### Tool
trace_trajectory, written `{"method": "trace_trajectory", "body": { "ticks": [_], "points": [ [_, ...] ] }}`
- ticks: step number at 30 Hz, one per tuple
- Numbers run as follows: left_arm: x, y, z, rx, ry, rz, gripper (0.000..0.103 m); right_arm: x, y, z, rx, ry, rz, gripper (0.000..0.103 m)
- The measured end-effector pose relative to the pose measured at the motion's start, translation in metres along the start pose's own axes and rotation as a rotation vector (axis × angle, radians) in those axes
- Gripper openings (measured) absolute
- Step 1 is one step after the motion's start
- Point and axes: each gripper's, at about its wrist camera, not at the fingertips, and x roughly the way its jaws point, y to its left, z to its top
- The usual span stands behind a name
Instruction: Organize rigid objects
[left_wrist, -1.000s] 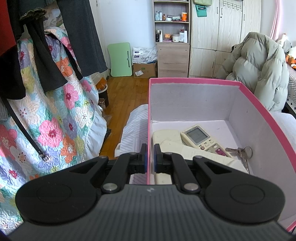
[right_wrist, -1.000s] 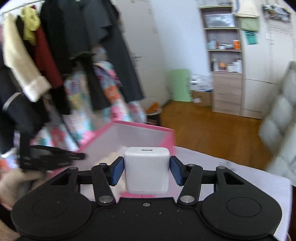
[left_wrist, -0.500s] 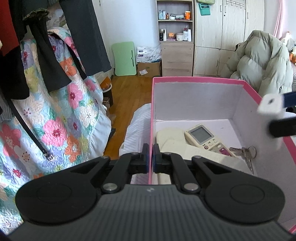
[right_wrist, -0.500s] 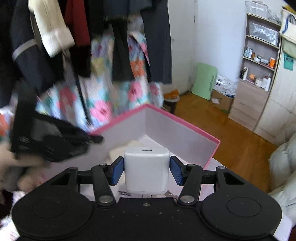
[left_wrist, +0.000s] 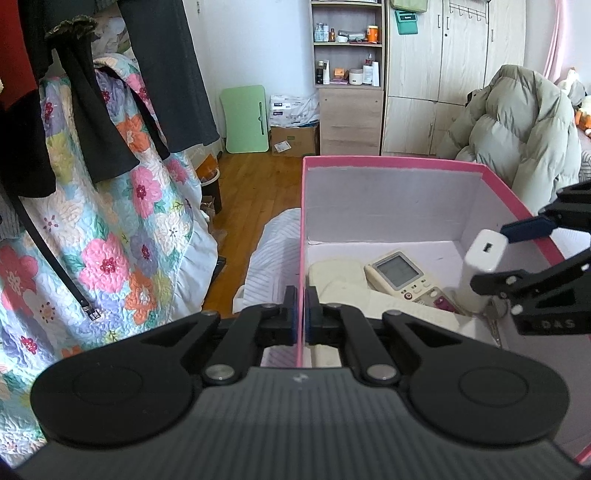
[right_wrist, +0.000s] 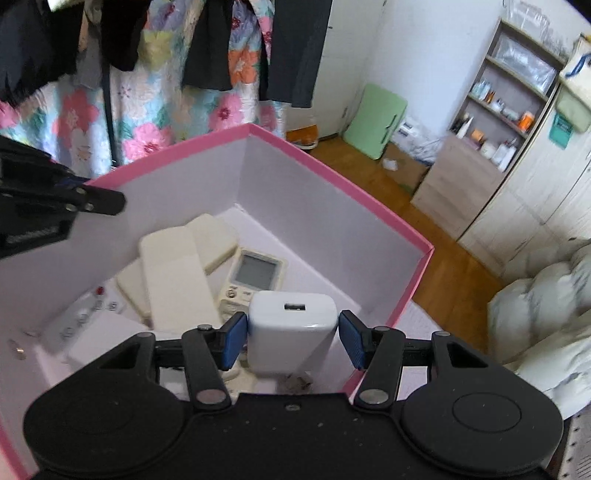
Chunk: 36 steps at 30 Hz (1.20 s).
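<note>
My left tongs (left_wrist: 300, 319) pinch the pink box (left_wrist: 388, 161) wall; my right tongs (right_wrist: 291, 338) grip the white charger (right_wrist: 291, 325) inside the box, above the remote (right_wrist: 255, 275) just ahead.

A small white plastic charger block (right_wrist: 291, 332) with a port on its end hangs over the open pink cardboard box with white inside walls (right_wrist: 332, 236). In the box lie a cream remote control with a grey screen (right_wrist: 255, 275), flat cream covers (right_wrist: 173, 273) and metal keys (left_wrist: 493, 314).
</note>
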Motion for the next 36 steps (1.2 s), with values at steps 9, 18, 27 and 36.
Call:
{"method": "trace_trajectory", "body": {
  "ticks": [9, 18, 27, 36],
  "points": [
    [0.000, 0.000, 0.000, -0.002, 0.000, -0.003, 0.003, -0.057, -0.029, -0.017, 0.229, -0.238, 0.077, 0.063],
    [0.000, 0.004, 0.001, 0.000, 0.001, -0.019, 0.005, -0.115, -0.057, -0.070, 0.356, -0.322, -0.019, 0.066],
    [-0.010, -0.003, -0.001, 0.023, -0.014, 0.023, 0.005, -0.142, -0.063, -0.126, 0.493, -0.362, -0.114, 0.066],
    [-0.074, -0.021, -0.001, 0.032, -0.124, 0.005, 0.017, -0.167, -0.065, -0.158, 0.585, -0.391, -0.120, 0.066]
  ]
}}
